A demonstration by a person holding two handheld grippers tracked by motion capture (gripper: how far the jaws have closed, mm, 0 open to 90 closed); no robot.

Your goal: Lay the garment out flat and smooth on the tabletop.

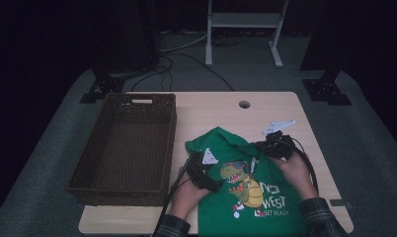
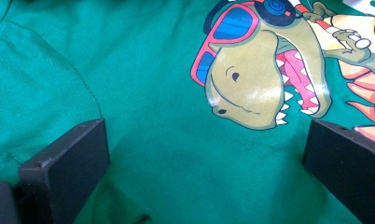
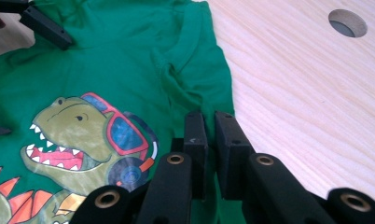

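A green T-shirt (image 1: 221,143) with a dinosaur print (image 2: 255,79) lies flat on the wooden table (image 1: 265,108), its bottom hem toward the person. My left gripper (image 1: 211,170) rests on the shirt's left side. In the left gripper view its jaws (image 2: 204,135) stand wide open on the cloth beside the dinosaur's head. My right gripper (image 1: 263,148) sits at the shirt's right edge near the sleeve. Its jaws (image 3: 212,119) are closed together on that green edge (image 3: 223,93). One jaw of the left gripper (image 3: 45,25) shows at the top left of the right gripper view.
A dark wicker basket (image 1: 142,96) stands on the table's left half, right beside the shirt. A round cable hole (image 1: 244,104) sits near the table's far edge. Bare wood (image 3: 307,93) stretches to the right of the shirt. Cables trail from both grippers toward the person.
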